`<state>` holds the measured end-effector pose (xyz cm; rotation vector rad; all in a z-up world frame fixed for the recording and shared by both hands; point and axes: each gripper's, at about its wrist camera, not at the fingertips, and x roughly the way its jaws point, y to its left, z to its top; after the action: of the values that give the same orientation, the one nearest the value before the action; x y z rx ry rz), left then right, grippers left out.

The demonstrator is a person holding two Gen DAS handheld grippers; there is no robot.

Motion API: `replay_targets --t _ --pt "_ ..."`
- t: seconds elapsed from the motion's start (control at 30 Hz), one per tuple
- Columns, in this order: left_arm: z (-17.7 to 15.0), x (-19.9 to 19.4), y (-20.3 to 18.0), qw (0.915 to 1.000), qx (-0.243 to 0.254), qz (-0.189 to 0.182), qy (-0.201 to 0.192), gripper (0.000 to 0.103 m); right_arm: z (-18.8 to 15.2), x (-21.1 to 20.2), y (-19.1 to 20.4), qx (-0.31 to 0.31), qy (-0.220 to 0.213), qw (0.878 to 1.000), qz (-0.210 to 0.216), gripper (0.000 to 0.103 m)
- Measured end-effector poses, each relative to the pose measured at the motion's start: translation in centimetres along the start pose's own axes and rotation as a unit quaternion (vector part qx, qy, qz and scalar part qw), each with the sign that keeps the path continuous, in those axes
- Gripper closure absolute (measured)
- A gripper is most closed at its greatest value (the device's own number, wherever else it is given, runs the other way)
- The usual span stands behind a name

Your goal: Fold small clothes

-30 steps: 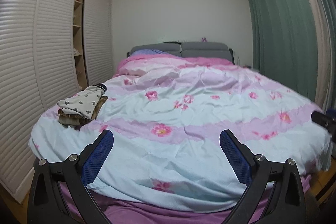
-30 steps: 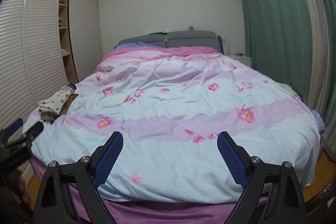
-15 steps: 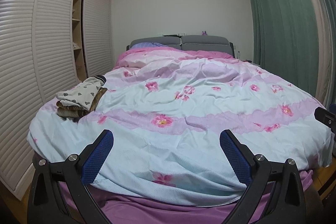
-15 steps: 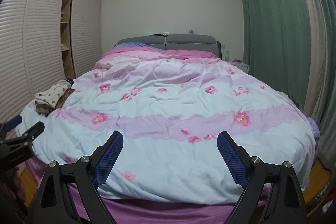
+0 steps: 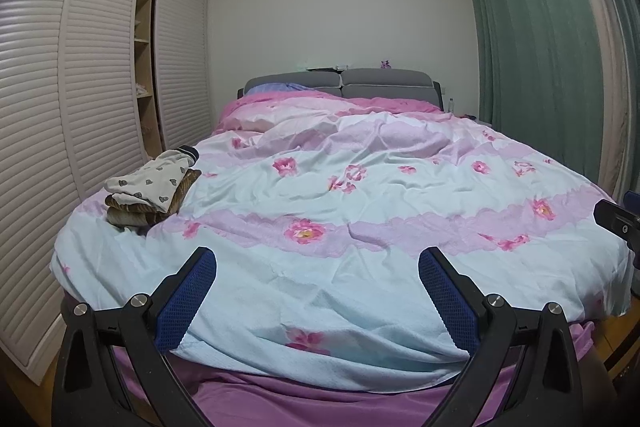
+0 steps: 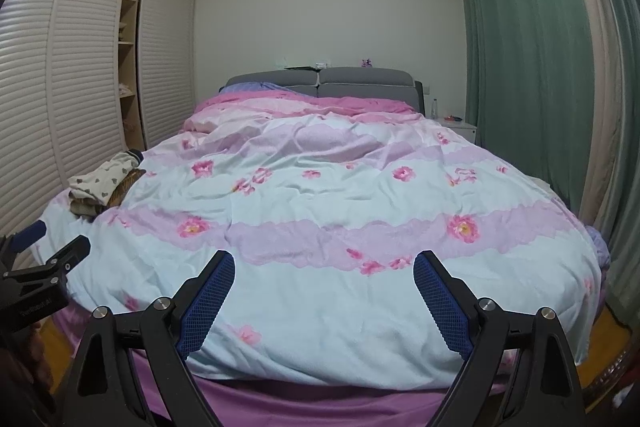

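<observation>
Small clothes (image 5: 150, 189) lie stacked at the duvet's (image 5: 360, 227) left edge; they look soft and light, best pinched at a hem. The left gripper (image 5: 317, 293) and right gripper (image 6: 324, 293) are wide apart, holding nothing.

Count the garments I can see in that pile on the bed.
2: a white heart-print piece on top, and a brown patterned piece under it, at the duvet's left edge. More may be hidden.

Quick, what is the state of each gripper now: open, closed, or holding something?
Left gripper: open, holding nothing, above the near edge of the bed.
Right gripper: open, holding nothing, also above the near edge.
</observation>
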<state>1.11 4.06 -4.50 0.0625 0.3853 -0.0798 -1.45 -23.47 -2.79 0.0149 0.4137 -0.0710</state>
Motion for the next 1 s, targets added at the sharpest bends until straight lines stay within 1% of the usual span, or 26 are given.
replay_targets --t 1.0 --pt "-0.11 0.01 -0.10 1.0000 -0.006 -0.001 0.005 0.000 0.21 0.10 -0.16 -0.001 0.000 1.000 0.001 0.011"
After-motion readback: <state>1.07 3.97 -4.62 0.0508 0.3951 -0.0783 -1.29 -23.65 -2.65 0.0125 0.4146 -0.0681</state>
